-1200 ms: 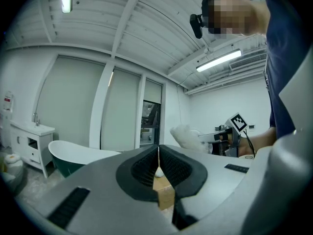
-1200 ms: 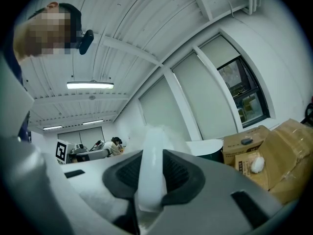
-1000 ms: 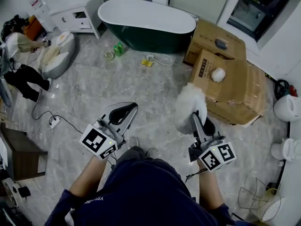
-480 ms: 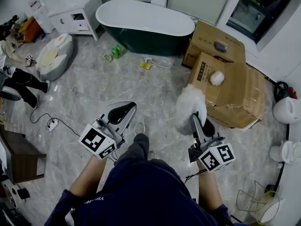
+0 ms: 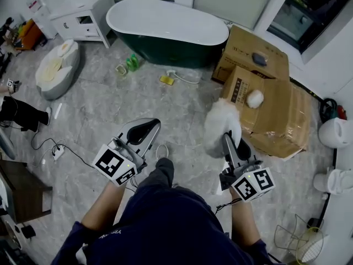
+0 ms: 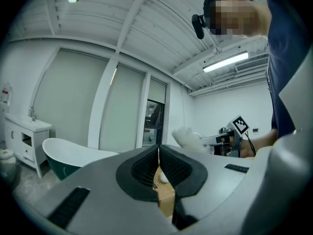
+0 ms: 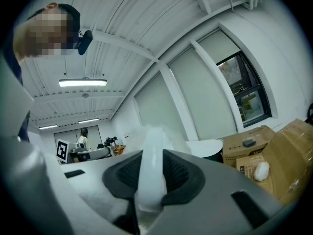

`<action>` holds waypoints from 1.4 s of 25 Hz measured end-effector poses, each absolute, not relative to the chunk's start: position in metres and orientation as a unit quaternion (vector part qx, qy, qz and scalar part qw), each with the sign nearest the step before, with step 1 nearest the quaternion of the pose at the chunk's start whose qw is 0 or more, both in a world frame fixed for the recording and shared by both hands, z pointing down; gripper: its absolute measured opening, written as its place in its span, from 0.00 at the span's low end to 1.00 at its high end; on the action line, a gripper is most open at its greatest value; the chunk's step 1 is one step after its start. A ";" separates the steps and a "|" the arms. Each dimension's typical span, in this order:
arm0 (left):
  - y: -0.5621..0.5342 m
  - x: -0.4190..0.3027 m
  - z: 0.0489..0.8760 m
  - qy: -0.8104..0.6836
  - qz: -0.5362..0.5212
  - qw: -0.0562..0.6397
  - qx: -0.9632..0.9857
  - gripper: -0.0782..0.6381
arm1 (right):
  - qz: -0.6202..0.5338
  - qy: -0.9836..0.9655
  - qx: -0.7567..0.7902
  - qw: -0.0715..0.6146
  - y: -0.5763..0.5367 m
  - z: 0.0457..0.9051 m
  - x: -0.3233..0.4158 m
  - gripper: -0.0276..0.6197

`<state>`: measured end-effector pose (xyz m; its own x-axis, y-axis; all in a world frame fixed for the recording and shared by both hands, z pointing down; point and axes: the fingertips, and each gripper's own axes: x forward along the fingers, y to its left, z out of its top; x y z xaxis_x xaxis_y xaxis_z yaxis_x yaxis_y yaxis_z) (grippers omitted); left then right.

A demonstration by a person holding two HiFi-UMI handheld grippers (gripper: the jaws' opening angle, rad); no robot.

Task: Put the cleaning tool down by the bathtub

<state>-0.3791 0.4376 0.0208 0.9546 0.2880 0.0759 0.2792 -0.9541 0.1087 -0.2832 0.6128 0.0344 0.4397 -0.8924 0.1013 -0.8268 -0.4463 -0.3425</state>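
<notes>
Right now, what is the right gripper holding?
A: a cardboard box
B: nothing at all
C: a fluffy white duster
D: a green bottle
C: the right gripper has its jaws closed on the pale handle of the fluffy white duster, whose fuzzy head sticks out in front.

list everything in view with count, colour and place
bathtub: one, white and dark green, by the far wall
cabinet: one, white, left of bathtub
cardboard boxes: at least two, brown, right of bathtub
fluffy ball: one, white, on the nearer box
bottle: one, green, floor by bathtub
cushion: one, grey, floor at left
duster: one, white, held in right gripper
left gripper: one, grey, shut, empty
right gripper: one, grey, shut on duster handle
</notes>
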 end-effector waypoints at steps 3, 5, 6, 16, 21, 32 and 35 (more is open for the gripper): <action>0.415 -0.357 0.022 0.149 0.050 0.050 0.986 0.16 | -0.138 0.511 -0.840 0.122 0.588 0.035 -0.263 0.18; 0.398 -0.341 0.024 0.152 0.051 0.052 0.986 0.16 | -0.139 0.508 -0.841 0.123 0.571 0.036 -0.248 0.18; 0.388 -0.333 0.025 0.154 0.052 0.052 0.985 0.16 | -0.141 0.506 -0.842 0.123 0.562 0.038 -0.241 0.18; 0.290 -0.257 0.031 0.170 0.058 0.066 0.982 0.16 | -0.155 0.489 -0.850 0.121 0.467 0.042 -0.172 0.18; 0.253 -0.225 0.035 0.178 0.055 0.078 0.979 0.16 | -0.158 0.487 -0.851 0.120 0.431 0.044 -0.145 0.18; 0.200 -0.177 0.035 0.170 0.052 0.071 0.982 0.16 | -0.154 0.493 -0.848 0.116 0.376 0.039 -0.089 0.18; 0.189 -0.168 0.033 0.164 0.051 0.071 0.983 0.16 | -0.153 0.497 -0.847 0.114 0.364 0.037 -0.074 0.18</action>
<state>-0.1676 0.1886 0.0328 0.9413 0.3286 0.0769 0.3142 -0.9365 0.1557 -0.0743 0.3643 0.0365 0.4594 -0.8764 0.1447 -0.8067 -0.4798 -0.3450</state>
